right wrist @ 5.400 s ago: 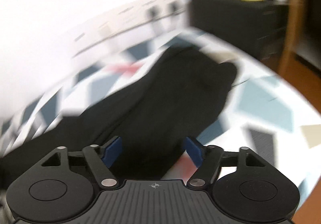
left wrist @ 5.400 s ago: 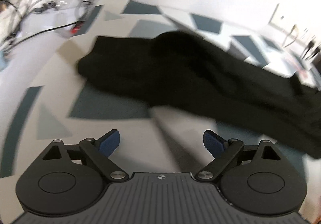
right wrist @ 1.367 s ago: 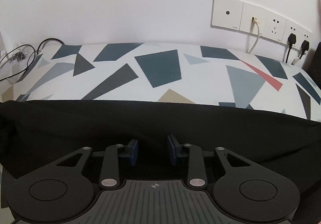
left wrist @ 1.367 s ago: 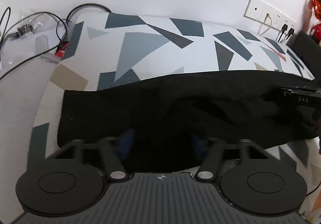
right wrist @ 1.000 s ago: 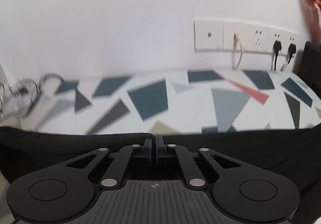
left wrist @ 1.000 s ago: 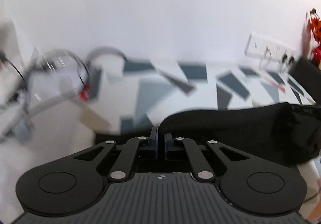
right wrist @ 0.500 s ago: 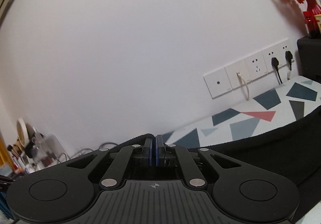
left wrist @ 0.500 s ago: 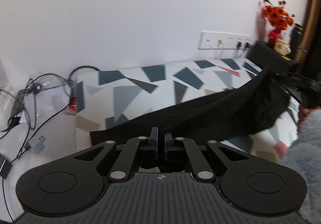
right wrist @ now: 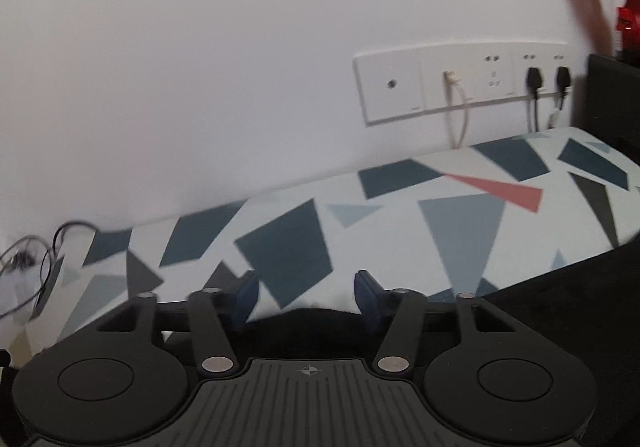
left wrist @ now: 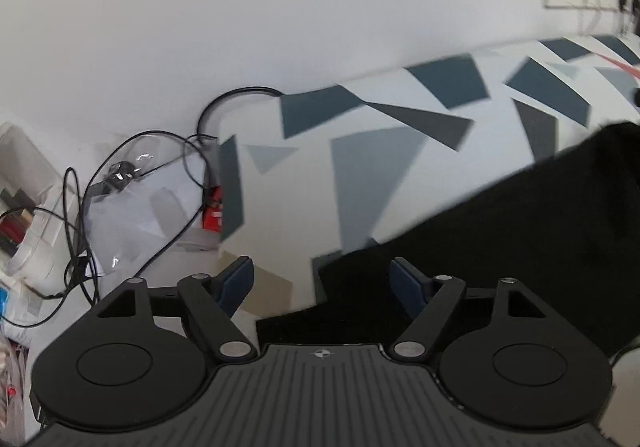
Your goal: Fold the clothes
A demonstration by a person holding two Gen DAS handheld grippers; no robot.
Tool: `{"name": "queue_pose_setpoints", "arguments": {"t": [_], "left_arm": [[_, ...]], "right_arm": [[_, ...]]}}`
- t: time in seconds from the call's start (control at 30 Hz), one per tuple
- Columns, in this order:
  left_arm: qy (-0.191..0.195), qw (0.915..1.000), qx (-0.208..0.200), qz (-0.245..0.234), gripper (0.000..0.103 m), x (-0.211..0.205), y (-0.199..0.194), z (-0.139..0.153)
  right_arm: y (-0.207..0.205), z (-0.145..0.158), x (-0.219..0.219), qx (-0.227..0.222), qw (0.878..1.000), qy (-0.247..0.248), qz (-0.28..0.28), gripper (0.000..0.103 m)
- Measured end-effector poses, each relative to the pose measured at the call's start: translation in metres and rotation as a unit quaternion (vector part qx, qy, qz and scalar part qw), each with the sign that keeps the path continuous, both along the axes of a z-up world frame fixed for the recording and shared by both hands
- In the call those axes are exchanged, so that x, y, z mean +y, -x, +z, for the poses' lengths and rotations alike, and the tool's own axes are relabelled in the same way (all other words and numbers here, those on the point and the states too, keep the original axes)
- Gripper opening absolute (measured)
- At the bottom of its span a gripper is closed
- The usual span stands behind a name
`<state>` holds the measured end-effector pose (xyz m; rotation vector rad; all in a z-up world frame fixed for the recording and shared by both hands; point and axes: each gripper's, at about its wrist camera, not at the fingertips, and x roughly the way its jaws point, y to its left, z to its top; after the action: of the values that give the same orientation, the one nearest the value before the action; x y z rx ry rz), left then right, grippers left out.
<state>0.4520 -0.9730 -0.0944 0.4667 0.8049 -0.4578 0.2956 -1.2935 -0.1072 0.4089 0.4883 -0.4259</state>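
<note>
A black garment (left wrist: 500,231) lies on the table with the geometric-patterned cloth (left wrist: 372,159), stretching from my left gripper to the right edge of the left wrist view. My left gripper (left wrist: 322,281) is open and empty, its blue pads just over the garment's near left corner. In the right wrist view the garment (right wrist: 560,295) shows as a dark band along the near edge. My right gripper (right wrist: 306,295) is open and empty above that edge.
Black cables (left wrist: 132,183) and clear plastic clutter lie left of the table, with a red item (left wrist: 212,207) at its edge. White wall sockets (right wrist: 460,87) with plugs sit behind the table. A dark cabinet (right wrist: 612,99) stands at the right.
Both grippers were shut on the garment's edge and lifted it; now both have opened and let it go, and the garment lies on the table.
</note>
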Motion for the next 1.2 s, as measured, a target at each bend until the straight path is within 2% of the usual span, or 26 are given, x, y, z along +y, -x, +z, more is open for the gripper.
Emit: {"name": "queue_pose_setpoints", "arguments": {"t": [0.1,0.17,0.23,0.33,0.4,0.5,0.53,0.57,0.6,0.63,0.7,0.77,0.9,0.97,1.0,1.07,1.1,1.13,1.2], "left_arm": [[0.068,0.9960,0.055,0.016,0.077,0.023,0.008,0.003],[0.106,0.9885,0.101,0.040,0.077,0.036,0.018,0.000],[0.157,0.9747,0.145,0.066,0.077,0.046,0.029,-0.006],[0.222,0.9484,0.198,0.109,0.077,0.057,0.041,-0.019],[0.239,0.9365,0.222,0.130,0.077,0.056,0.046,-0.026],[0.267,0.9164,0.246,0.170,0.077,0.055,0.044,-0.036],[0.279,0.9088,0.251,0.181,0.077,0.056,0.042,-0.039],[0.293,0.9010,0.256,0.191,0.077,0.057,0.039,-0.041],[0.310,0.8924,0.262,0.198,0.076,0.059,0.037,-0.042],[0.323,0.8844,0.270,0.201,0.076,0.061,0.036,-0.044],[0.345,0.8687,0.289,0.206,0.075,0.062,0.035,-0.048],[0.347,0.8632,0.305,0.205,0.066,0.058,0.032,-0.054],[0.364,0.8498,0.303,0.231,0.063,0.059,0.028,-0.063],[0.357,0.8547,0.273,0.260,0.059,0.062,0.027,-0.064],[0.356,0.8540,0.261,0.276,0.054,0.064,0.026,-0.065],[0.369,0.8444,0.257,0.291,0.048,0.068,0.025,-0.068],[0.376,0.8394,0.258,0.295,0.041,0.070,0.025,-0.070],[0.382,0.8366,0.259,0.296,0.029,0.070,0.024,-0.071],[0.395,0.8321,0.265,0.285,0.020,0.069,0.023,-0.072]], "right_arm": [[0.026,0.008,0.005,-0.008,0.999,0.005,0.033,0.052],[0.049,0.011,0.013,-0.001,0.998,0.021,0.061,0.051],[0.071,0.008,0.021,0.011,0.996,0.031,0.085,0.051],[0.092,-0.004,0.038,0.044,0.991,0.052,0.118,0.051],[0.094,-0.015,0.048,0.068,0.987,0.056,0.135,0.052],[0.089,-0.031,0.051,0.105,0.985,0.051,0.125,0.052],[0.087,-0.035,0.048,0.116,0.986,0.043,0.115,0.049],[0.085,-0.038,0.044,0.121,0.987,0.030,0.104,0.035],[0.086,-0.038,0.038,0.115,0.989,0.013,0.092,0.015],[0.089,-0.037,0.032,0.101,0.992,-0.005,0.080,0.009],[0.095,-0.031,0.021,0.072,0.995,-0.032,0.062,0.008],[0.097,-0.030,0.017,0.067,0.995,-0.034,0.060,0.008],[0.095,-0.034,0.019,0.078,0.994,-0.029,0.067,0.008],[0.096,-0.033,0.018,0.076,0.995,-0.031,0.065,0.008],[0.097,-0.033,0.017,0.075,0.995,-0.032,0.062,0.007],[0.100,-0.031,0.014,0.070,0.995,-0.035,0.055,0.007],[0.102,-0.028,0.013,0.064,0.996,-0.035,0.049,0.007],[0.103,-0.026,0.013,0.057,0.997,-0.034,0.045,0.007],[0.105,-0.022,0.012,0.049,0.997,-0.032,0.042,0.007]]}}
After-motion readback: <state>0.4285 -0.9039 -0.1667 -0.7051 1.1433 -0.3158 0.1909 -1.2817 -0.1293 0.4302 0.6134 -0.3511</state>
